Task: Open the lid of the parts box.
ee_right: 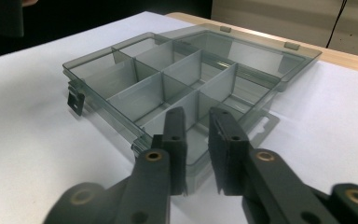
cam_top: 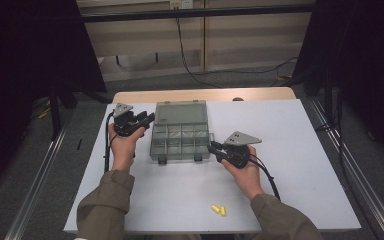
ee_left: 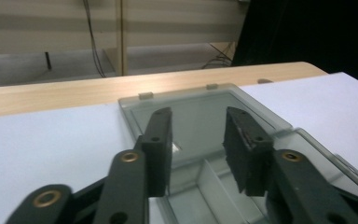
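1. A smoky grey, see-through compartment box [cam_top: 180,134] lies open on the white table [cam_top: 300,150], a little left of the table's middle and toward its far half.
2. Its lid [cam_top: 181,113] is folded back flat on the far side, joined by two small hinges; the divided tray faces up on the near side.
3. Thin partition walls split the tray into a grid of small compartments, clearest in the right gripper view [ee_right: 177,79].
4. Two dark latches hang off the tray's near edge [cam_top: 162,160].
5. The left gripper [cam_top: 139,120] sits at the box's left side beside the lid, held in the person's left hand [cam_top: 124,145].
6. In the left gripper view its jaws stand moderately apart with nothing between the pads [ee_left: 157,149]; behind them lie the lid and a tray corner.
7. The right gripper [cam_top: 214,146] is at the tray's right edge, carried by the right hand [cam_top: 247,175].
8. In the right gripper view its jaws are slightly parted, a narrow gap between the pads [ee_right: 176,140], poised at the tray's rim and pressing on nothing.
9. Two small yellow pieces [cam_top: 218,210] lie side by side near the table's near edge, well apart from the box.
10. No brand name, label or other writing can be read on the box, the grippers or the table.
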A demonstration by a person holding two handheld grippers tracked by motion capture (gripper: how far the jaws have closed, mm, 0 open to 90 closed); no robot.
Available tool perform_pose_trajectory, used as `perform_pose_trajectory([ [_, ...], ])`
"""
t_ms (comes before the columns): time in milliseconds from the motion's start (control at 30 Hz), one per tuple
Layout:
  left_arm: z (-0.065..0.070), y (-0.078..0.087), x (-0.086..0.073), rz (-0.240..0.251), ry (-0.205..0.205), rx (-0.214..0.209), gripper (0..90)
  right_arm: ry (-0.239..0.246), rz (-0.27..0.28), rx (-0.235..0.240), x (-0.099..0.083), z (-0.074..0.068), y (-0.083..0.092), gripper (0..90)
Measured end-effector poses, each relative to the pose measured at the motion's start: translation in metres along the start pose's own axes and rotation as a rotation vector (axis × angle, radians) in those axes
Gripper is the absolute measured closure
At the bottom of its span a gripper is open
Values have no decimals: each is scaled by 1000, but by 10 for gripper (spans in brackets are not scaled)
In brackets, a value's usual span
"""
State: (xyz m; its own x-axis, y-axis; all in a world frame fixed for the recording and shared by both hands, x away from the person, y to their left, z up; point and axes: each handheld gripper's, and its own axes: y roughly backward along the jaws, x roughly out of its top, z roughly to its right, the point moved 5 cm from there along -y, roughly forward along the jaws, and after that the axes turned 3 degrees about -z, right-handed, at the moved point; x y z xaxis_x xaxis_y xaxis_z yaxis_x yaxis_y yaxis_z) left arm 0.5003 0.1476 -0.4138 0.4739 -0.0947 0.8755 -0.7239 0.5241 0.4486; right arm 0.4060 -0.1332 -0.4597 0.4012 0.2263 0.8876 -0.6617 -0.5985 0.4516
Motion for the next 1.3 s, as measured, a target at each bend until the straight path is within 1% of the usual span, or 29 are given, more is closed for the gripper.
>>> perform_pose_trajectory([
  [33, 2, 2, -2, -1, -4, -10, 575, -5, 8, 4, 0, 1, 3, 728],
  [100, 7, 5, -5, -1, -11, -25, 571, -7, 19, 13, -1, 2, 9, 697],
  [167, 11, 8, -8, -12, -24, -39, 532, -8, 22, 8, -1, 4, 15, 654],
  [200, 13, 9, -9, -11, -26, -37, 509, -11, 24, 8, -2, 5, 18, 654],
  [233, 15, 11, -10, -10, -30, -44, 484, -11, 27, 6, -2, 6, 21, 645],
  [267, 17, 13, -10, -7, -35, -52, 479, -16, 33, 4, -3, 8, 24, 633],
  [333, 21, 15, -12, -3, -34, -66, 464, -20, 36, 4, -4, 10, 29, 603],
  [367, 24, 17, -13, -1, -26, -77, 445, -23, 41, 2, -4, 11, 32, 588],
  [400, 25, 18, -14, -2, -30, -80, 439, -22, 48, 7, -5, 11, 34, 582],
  [500, 30, 22, -18, -7, -40, -96, 401, -34, 58, 6, -6, 13, 41, 510],
  [567, 33, 24, -21, -3, -37, -103, 379, -37, 63, -2, -7, 14, 46, 460],
  [633, 35, 25, -25, -1, -34, -116, 349, -40, 68, 1, -9, 15, 50, 436],
  [667, 36, 26, -26, -10, -40, -119, 343, -40, 71, -1, -9, 15, 52, 411],
  [700, 37, 26, -28, -6, -43, -119, 326, -44, 69, -7, -11, 16, 54, 373],
  [767, 40, 28, -30, -5, -49, -129, 318, -47, 76, -11, -12, 18, 58, 345],
  [800, 41, 29, -31, -3, -60, -129, 315, -48, 78, -16, -13, 18, 61, 326],
  [900, 45, 31, -33, -5, -63, -139, 286, -46, 86, -24, -14, 21, 68, 268],
  [933, 47, 32, -34, -4, -63, -142, 271, -45, 86, -34, -15, 22, 70, 251],
  [1033, 50, 34, -37, -12, -73, -151, 244, -42, 81, -37, -18, 24, 76, 233],
  [1067, 52, 34, -39, -10, -66, -160, 228, -43, 82, -41, -19, 25, 78, 221],
  [1133, 54, 36, -42, -13, -69, -170, 225, -50, 79, -41, -21, 26, 82, 198],
  [1167, 56, 36, -43, -14, -69, -174, 222, -50, 84, -49, -22, 27, 84, 196],
  [1200, 57, 36, -45, -18, -78, -176, 217, -51, 86, -50, -23, 28, 86, 190],
  [1267, 60, 37, -48, -17, -76, -186, 206, -55, 88, -57, -26, 30, 90, 167],
  [1300, 62, 37, -49, -25, -82, -187, 199, -51, 87, -63, -27, 31, 92, 163],
])
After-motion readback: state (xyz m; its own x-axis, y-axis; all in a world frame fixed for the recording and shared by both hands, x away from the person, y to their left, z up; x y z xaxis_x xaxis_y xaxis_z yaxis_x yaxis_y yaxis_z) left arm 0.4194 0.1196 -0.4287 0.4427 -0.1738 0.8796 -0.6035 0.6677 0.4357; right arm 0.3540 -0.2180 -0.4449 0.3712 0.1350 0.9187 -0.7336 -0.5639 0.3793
